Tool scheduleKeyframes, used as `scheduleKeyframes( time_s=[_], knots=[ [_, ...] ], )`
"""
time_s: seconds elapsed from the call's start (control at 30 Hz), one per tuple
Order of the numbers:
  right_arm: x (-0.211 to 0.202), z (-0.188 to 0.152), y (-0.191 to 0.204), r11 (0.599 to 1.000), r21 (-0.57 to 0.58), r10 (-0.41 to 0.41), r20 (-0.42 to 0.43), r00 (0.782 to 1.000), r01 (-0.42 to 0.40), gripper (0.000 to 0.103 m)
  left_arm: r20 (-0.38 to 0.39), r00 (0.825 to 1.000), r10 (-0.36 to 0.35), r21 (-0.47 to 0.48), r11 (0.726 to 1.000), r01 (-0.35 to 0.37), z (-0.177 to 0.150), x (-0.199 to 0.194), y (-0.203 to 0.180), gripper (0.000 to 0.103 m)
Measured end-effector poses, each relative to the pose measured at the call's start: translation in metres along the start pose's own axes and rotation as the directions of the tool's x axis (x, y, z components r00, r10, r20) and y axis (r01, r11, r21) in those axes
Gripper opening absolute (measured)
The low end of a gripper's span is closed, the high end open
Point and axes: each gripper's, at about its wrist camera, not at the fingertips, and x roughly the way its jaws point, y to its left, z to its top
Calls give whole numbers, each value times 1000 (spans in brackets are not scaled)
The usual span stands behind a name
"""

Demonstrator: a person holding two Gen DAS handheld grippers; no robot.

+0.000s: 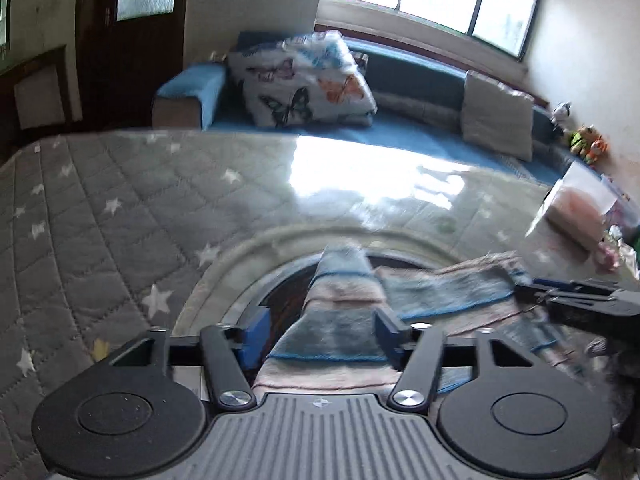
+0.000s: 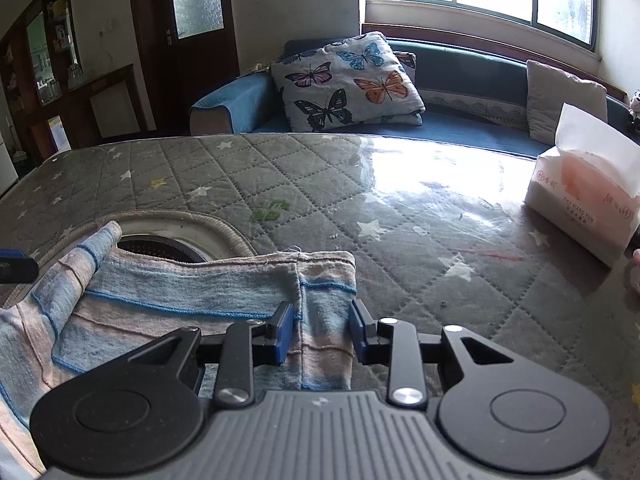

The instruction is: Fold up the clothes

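Observation:
A blue and pink striped garment (image 2: 192, 300) lies on the grey quilted star-pattern table (image 2: 400, 216). My right gripper (image 2: 322, 330) is open, its blue pads on either side of the garment's right end, which lies flat between them. In the left wrist view my left gripper (image 1: 322, 330) is open wide with a raised fold of the garment (image 1: 340, 304) between the pads, not clamped. The right gripper's black finger (image 1: 576, 296) shows at the right edge of the left view, and the left gripper's tip (image 2: 16, 266) at the left edge of the right view.
A round opening with a rope-like rim (image 2: 172, 236) sits in the table under the garment's far edge. A tissue pack (image 2: 584, 196) stands at the right. Behind the table are a blue sofa (image 2: 460, 92) with a butterfly pillow (image 2: 344, 80), and a dark door (image 2: 188, 40).

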Motion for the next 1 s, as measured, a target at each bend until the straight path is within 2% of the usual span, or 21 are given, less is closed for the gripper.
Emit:
scheduleKeyframes(
  time_s=[0.13,0.2,0.27,0.3,0.43,0.53,0.63,0.7,0.8,0.93,1.0],
  knots=[
    [0,0,-1,1000,5,6,4,1000,-6,34,-50,999,-7,-8,1000,7,-2,17,2,62],
    [0,0,-2,1000,7,9,4,1000,-9,34,-83,995,-49,-24,999,47,-1,24,5,20],
    [0,0,-3,1000,10,11,4,1000,-11,34,-80,995,-65,-30,998,63,-2,22,6,7],
    [0,0,-3,1000,11,12,5,1000,-12,34,-68,995,-74,-27,997,72,-2,18,6,6],
    [-2,0,-7,999,30,15,6,1000,-15,34,0,993,-122,27,992,122,-6,-9,-7,4],
    [-8,1,-11,999,43,10,19,1000,-11,34,36,982,-184,113,977,179,-14,-30,-26,3],
    [-16,5,-15,999,53,-2,37,999,0,34,27,960,-278,223,938,265,-29,-45,-53,4],
    [-21,8,-19,998,60,-13,48,999,10,34,-10,945,-326,302,900,314,-45,-51,-70,6],
    [-26,11,-24,998,68,-22,57,998,18,34,-78,932,-353,374,856,356,-65,-53,-84,10],
    [-25,12,-24,998,67,-12,48,999,9,34,-102,914,-392,412,820,397,-74,-65,-83,23],
    [-22,11,-21,998,61,1,38,999,-3,34,-68,915,-397,405,827,389,-71,-73,-74,23]
  ],
)
